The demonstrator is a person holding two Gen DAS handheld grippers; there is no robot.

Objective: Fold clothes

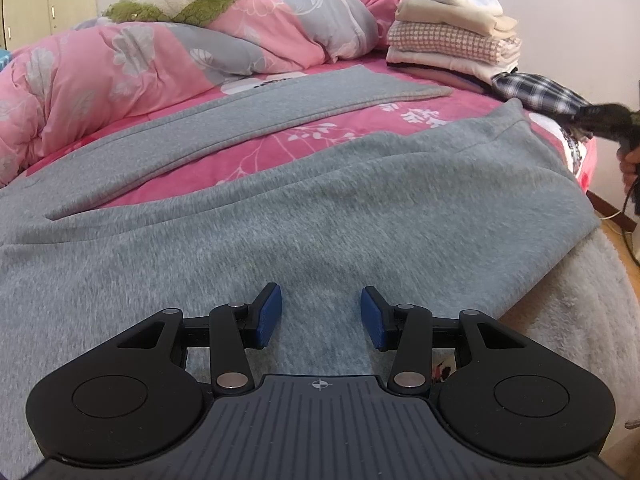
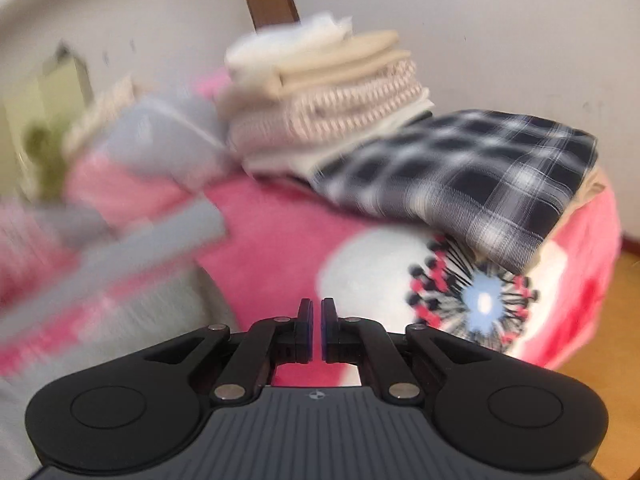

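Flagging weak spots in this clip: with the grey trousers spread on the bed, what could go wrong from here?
The grey trousers overhang the bed's right edge, so a pull could slide them off. The right gripper, nearly shut and empty, is near the plaid garment and might snag it. The left gripper hovers open mid-fabric, far from any hem.

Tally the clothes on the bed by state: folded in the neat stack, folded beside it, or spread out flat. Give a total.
Folded in the stack: 4 layers told apart (white, cream, checked, off-white); lower ones unclear
Folded beside it: 1, the plaid shirt
Spread flat: 1, the grey trousers
Total: at least 6
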